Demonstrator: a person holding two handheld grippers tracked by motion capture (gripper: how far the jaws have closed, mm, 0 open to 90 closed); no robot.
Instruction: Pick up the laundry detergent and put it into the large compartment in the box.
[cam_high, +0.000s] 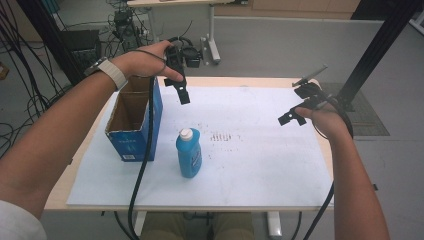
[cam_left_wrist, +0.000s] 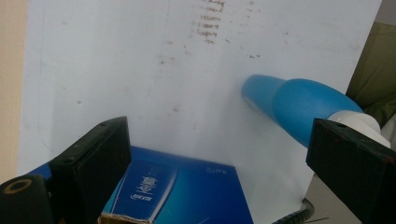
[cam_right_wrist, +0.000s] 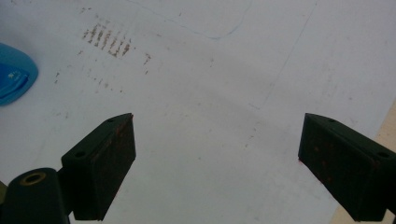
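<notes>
A blue bottle (cam_high: 189, 153) with a white cap stands upright on the white sheet (cam_high: 250, 165) in the middle of the table. Left of it stands an open blue cardboard box (cam_high: 134, 122). My left gripper (cam_high: 180, 89) hangs open in the air above the gap between box and bottle, nothing between its jaws. In the left gripper view the bottle (cam_left_wrist: 299, 105) and the box (cam_left_wrist: 177, 191) lie below the spread jaws (cam_left_wrist: 219, 163). My right gripper (cam_high: 292, 115) hovers open over the right side of the sheet; in its own view the jaws (cam_right_wrist: 217, 163) frame bare sheet, with the bottle (cam_right_wrist: 14, 77) at the left edge.
Brownish smudges (cam_high: 222, 137) mark the sheet right of the bottle. The wooden table edge (cam_high: 65, 185) shows around the sheet. Black cables (cam_high: 142, 165) trail from both grippers. A black frame post (cam_high: 377, 50) rises at the far right; equipment and cables stand on the floor behind the table.
</notes>
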